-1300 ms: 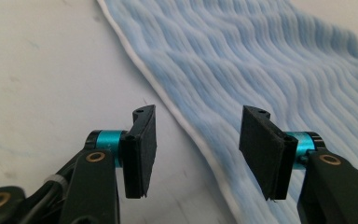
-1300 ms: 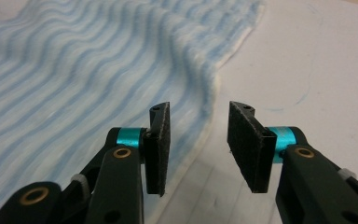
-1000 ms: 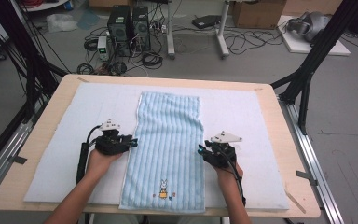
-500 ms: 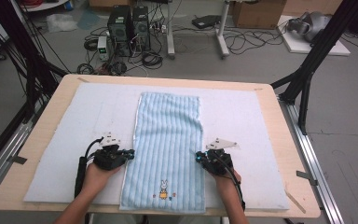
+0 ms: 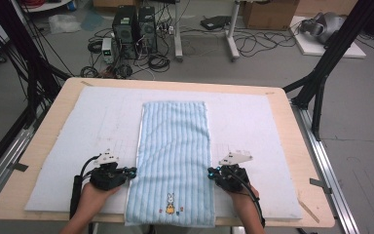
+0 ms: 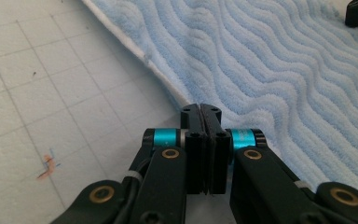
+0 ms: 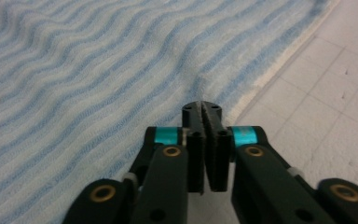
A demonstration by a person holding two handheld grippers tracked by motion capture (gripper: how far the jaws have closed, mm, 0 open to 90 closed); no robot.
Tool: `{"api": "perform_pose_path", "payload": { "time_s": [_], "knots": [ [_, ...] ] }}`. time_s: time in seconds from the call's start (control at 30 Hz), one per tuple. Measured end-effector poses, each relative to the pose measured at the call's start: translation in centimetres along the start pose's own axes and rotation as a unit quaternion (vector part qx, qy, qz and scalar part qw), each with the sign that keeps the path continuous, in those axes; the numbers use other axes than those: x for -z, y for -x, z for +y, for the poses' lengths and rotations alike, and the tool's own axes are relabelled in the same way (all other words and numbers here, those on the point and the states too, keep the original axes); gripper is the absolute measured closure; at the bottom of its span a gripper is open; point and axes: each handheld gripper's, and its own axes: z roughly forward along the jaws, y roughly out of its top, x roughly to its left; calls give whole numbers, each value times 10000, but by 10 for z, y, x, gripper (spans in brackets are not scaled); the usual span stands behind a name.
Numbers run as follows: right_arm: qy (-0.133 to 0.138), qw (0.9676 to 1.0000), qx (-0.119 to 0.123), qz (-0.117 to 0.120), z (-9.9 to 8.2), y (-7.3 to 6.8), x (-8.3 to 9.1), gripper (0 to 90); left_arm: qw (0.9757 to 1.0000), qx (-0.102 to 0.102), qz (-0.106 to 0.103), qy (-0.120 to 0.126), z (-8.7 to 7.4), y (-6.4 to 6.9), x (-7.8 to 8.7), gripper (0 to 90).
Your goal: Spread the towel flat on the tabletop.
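**A:** What's lying where right now?

**B:** Largest first: the table (image 5: 53, 126) is carrying a white mat (image 5: 253, 122), and the blue striped towel (image 5: 175, 146) is lying flat down the middle of it. Its long axis is running away from me, from the near table edge toward the far one. The rabbit embroidery (image 5: 171, 199) is sitting at the near end, between my two hands.

**A:** And the grippers?

**B:** I'm holding the left gripper (image 5: 126, 171) just at the towel's left long edge and the right gripper (image 5: 211, 171) just at its right long edge. Both are sitting near the near end and facing inward at each other across the cloth.

**A:** Jaws?

**B:** Both pairs are pressed together. In the left gripper view the left gripper (image 6: 200, 108) is closing with its tips at the white hem (image 6: 135, 58); the right gripper (image 7: 202, 106) is doing the same on its side. I can't tell whether either is actually pinching fabric or just sitting shut above the edge.

**A:** Which hand is nearer?

**B:** Neither, it's symmetric. The towel is lying inward from each set of tips, so I'm judging the next move is a two-handed one along that long axis, probably folding the near end away from me.
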Motion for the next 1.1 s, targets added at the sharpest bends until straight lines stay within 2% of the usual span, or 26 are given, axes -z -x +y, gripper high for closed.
{"api": "perform_pose_path", "payload": {
  "time_s": [0.03,0.07,0.13,0.17,0.23,0.27,0.3,0.4,0.47,0.6,0.63,0.67,0.7,0.73,0.8,0.83,0.93,1.0,1.1],
  "knots": [
    [106,9999,-113,41,0,0,1,739,10000,19,61,33,1,-1,-1,845],
    [196,9995,-190,127,1,1,1,716,9999,57,78,35,2,-3,-2,801],
    [143,9996,-138,196,2,-2,-2,679,9999,89,139,42,7,-7,-5,767],
    [22,9998,-80,197,2,-5,-5,682,9998,109,157,19,10,-8,-6,766],
    [9,9999,122,7,1,-9,-7,747,9998,85,169,-26,12,-9,-9,779],
    [-24,9999,121,14,1,-9,-6,833,9998,54,186,-18,12,-10,-11,810],
    [-45,9999,92,114,1,-7,-6,867,9998,45,185,-11,12,-10,-11,847],
    [-119,9996,106,224,1,-7,-4,878,9998,-71,192,-31,12,-8,-11,881],
    [-204,9991,202,313,1,-8,0,879,9998,-115,125,-86,11,-7,-8,886],
    [-296,9980,255,489,-8,-10,11,875,9999,-60,10,-94,7,-7,-2,887],
    [-263,9981,254,491,-9,-11,13,841,10000,-26,20,-63,6,-7,-2,885],
    [-206,9985,218,449,-10,-10,13,768,10000,15,43,-41,7,-8,-2,880],
    [-137,9989,122,432,-10,-8,14,733,9999,46,94,14,8,-9,-2,863],
    [-7,9991,70,410,-9,-6,13,675,9998,115,144,68,11,-11,-4,794],
    [233,9994,-100,233,-5,-1,12,636,9995,259,140,130,19,-17,-7,668],
    [334,9992,-151,140,-1,2,11,613,9994,258,182,154,24,-21,-9,641],
    [501,9981,-309,-189,10,14,4,608,9980,514,244,284,39,-33,-15,569],
    [579,9968,-386,-389,17,22,-3,601,9977,517,332,292,47,-39,-20,556],
    [528,9953,-484,-658,28,31,-15,607,9968,599,388,367,56,-47,-30,533]
  ]
}}
